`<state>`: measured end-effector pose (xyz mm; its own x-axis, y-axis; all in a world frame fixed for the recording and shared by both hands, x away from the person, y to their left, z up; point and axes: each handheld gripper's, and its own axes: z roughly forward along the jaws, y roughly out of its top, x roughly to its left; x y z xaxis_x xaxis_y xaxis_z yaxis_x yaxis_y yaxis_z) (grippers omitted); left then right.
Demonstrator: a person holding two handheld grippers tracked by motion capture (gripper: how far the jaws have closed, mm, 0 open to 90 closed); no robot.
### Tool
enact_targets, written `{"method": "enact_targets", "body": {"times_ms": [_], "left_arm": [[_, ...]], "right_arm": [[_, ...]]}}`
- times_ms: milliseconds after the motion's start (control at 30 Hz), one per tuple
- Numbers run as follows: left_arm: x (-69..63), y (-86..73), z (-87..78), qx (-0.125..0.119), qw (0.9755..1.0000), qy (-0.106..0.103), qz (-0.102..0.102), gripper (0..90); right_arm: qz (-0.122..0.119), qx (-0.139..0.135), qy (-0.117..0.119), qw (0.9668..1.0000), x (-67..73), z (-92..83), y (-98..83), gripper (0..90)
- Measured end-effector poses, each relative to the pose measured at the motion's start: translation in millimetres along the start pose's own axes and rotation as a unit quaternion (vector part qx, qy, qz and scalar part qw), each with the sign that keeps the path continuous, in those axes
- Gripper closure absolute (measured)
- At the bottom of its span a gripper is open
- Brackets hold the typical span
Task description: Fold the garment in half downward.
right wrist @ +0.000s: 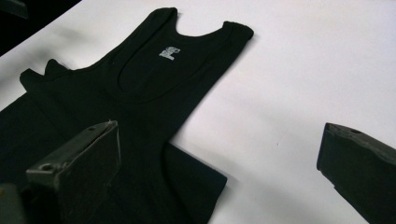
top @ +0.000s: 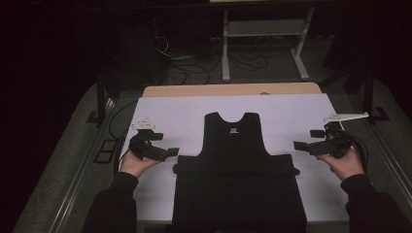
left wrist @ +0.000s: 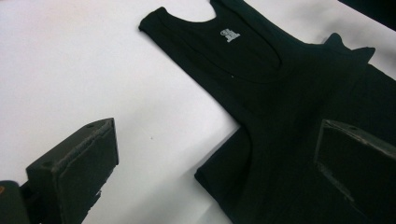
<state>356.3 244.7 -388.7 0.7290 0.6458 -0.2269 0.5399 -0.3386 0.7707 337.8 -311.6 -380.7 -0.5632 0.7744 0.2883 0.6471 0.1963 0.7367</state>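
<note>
White sheeting [top: 160,111] covers the table, a strip of bare wood [top: 194,90] showing at its far edge; the room beyond is dark, with cables on the floor [top: 194,68]. A black tank top [top: 236,160] lies flat at the middle, matte, with a small pale label inside its scooped neck. Left gripper [top: 167,154] and right gripper [top: 301,146] flank it, jaws apart, holding nothing.

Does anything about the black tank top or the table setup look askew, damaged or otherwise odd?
Nothing stands out. The black tank top lies flat and centred on the white table cover, straps away from the person. The left claw and right claw are open, clear of the fabric.
</note>
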Motion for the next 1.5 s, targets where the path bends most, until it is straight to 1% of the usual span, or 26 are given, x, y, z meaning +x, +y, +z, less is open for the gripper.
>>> {"method": "enact_targets", "body": {"times_ms": [100, 267, 467, 733, 933, 1100, 1200, 1333, 1433, 1500], "left_arm": [[1.4, 3.5, 1.3, 0.005, 1.0000, 0.001, 0.001, 0.0], [3.2, 6.7, 4.2, 0.001, 1.0000, -0.002, 0.000, 0.0], [6.0, 15.3, 8.4, 0.010, 0.9999, -0.001, 0.002, 0.0], [8.9, 29.2, 13.6, 0.012, 0.9999, -0.001, 0.004, 0.0], [12.3, 38.2, 18.7, 0.017, 0.9998, -0.001, 0.004, 0.0], [13.0, 45.1, 23.4, 0.013, 0.9999, -0.005, 0.003, 0.0], [12.7, 49.1, 26.6, 0.018, 0.9998, -0.006, 0.007, 0.0], [14.1, 55.3, 29.1, 0.021, 0.9997, -0.005, 0.011, 0.0], [16.1, 60.1, 31.4, 0.017, 0.9998, -0.005, 0.011, 0.0], [17.8, 61.9, 34.7, 0.009, 0.9999, -0.007, 0.009, 0.0]], "right_arm": [[-0.004, 0.001, 0.000, 1.0000, 0.0, 1.9, 4.4, 0.0], [-0.010, -0.005, -0.003, 0.9999, 0.0, 3.6, 11.0, 0.0], [-0.012, -0.008, -0.004, 0.9999, -1.2, 8.3, 20.1, 0.0], [-0.016, -0.003, 0.000, 0.9999, -1.0, 16.0, 31.0, 0.0], [-0.019, 0.008, -0.001, 0.9998, -2.2, 22.6, 40.0, 0.0], [-0.019, 0.011, -0.001, 0.9998, -4.1, 25.5, 46.4, 0.0], [-0.022, 0.012, -0.001, 0.9997, -4.2, 26.5, 50.6, 0.0], [-0.023, 0.006, 0.000, 0.9997, -5.2, 27.3, 56.8, 0.0], [-0.022, 0.004, 0.001, 0.9997, -6.1, 28.0, 61.3, 0.0], [-0.023, 0.006, 0.002, 0.9997, -5.9, 28.7, 64.0, 0.0]]}}
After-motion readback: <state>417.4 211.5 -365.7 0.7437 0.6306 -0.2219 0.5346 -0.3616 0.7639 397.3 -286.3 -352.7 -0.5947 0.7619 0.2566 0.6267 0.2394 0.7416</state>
